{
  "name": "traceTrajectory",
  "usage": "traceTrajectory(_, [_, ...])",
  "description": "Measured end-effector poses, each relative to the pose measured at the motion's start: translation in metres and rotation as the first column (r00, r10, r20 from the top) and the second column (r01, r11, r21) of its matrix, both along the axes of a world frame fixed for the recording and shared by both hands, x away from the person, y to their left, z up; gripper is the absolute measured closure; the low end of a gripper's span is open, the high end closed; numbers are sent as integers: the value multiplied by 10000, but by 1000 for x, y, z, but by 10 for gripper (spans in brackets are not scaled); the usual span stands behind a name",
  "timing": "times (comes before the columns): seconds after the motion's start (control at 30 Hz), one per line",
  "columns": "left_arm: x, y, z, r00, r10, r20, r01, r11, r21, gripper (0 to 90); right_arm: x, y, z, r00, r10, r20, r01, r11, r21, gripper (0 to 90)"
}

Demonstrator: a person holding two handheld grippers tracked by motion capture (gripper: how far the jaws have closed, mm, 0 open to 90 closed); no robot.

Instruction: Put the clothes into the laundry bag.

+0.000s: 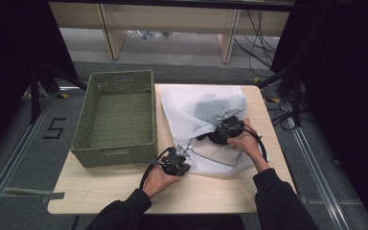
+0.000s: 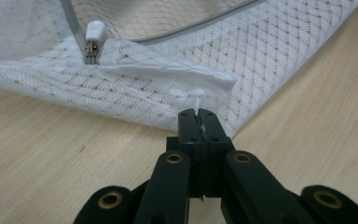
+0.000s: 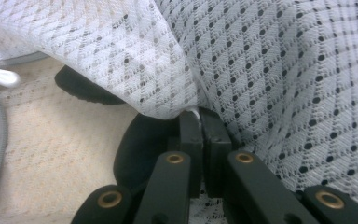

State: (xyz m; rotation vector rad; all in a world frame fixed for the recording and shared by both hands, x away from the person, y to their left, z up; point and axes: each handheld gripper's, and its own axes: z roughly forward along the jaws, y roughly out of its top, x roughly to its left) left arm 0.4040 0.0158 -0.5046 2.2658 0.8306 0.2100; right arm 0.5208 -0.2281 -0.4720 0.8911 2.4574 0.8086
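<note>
High view puts the white mesh laundry bag (image 1: 202,125) at the right centre of the frame, flat on the bench (image 1: 100,191), with a green basket (image 1: 115,117) to its left. I have 2 claws on it. My left claw (image 1: 178,160) sits at the bag's lower left corner, jaws pressed together on a pinch of the hem (image 2: 196,103). My right claw (image 1: 229,128) lies on top of the bag near its middle, jaws also closed, gripping a fold of the upper mesh layer (image 3: 193,111).

I judge the step to be opening the bag's mouth. To do it well, I should keep the left claw anchoring the corner low against the bench and draw the right one up and away, so the layers part along the zip. Pulling gently matters, since thin mesh can slip from so small a bite.

In the left claw's view the zip pull (image 2: 94,39) lies in the upper left, just beyond my grip. A dark item (image 3: 142,149) lies inside, beside my right claw.
</note>
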Motion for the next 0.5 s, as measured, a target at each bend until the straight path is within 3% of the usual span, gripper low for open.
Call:
traceTrajectory(0.07, [0, 0, -1, 9998, 137, -126, -140, 9997, -184, 868, -2, -1, 2, 10000, 20, 51, -20, 10000, -14, 899])
traceTrajectory(0.17, [0, 1, 0, 10000, 11, 71, -11, 10000, 49, 847, -10, 0, 9, 9995, 255, 211, -256, 9997, 40, 899])
traceTrajectory(0.27, [-1, 1, 0, 10000, -38, -41, 38, 10000, 26, 825, -16, 0, 15, 9975, 583, 402, -587, 9982, 98, 899])
traceTrajectory(0.3, [-1, 1, 0, 9999, -58, -85, 58, 10000, -14, 819, -25, 0, 24, 9950, 830, 563, -842, 9963, 180, 900])
traceTrajectory(0.43, [-2, 2, 1, 9993, 132, -353, -146, 9991, -397, 798, -39, 0, 37, 9894, 1287, 676, -1315, 9905, 394, 900])
traceTrajectory(0.5, [-1, 5, 2, 9985, 208, -508, -251, 9960, -860, 748, -47, 2, 40, 9862, 1523, 655, -1552, 9870, 418, 900])
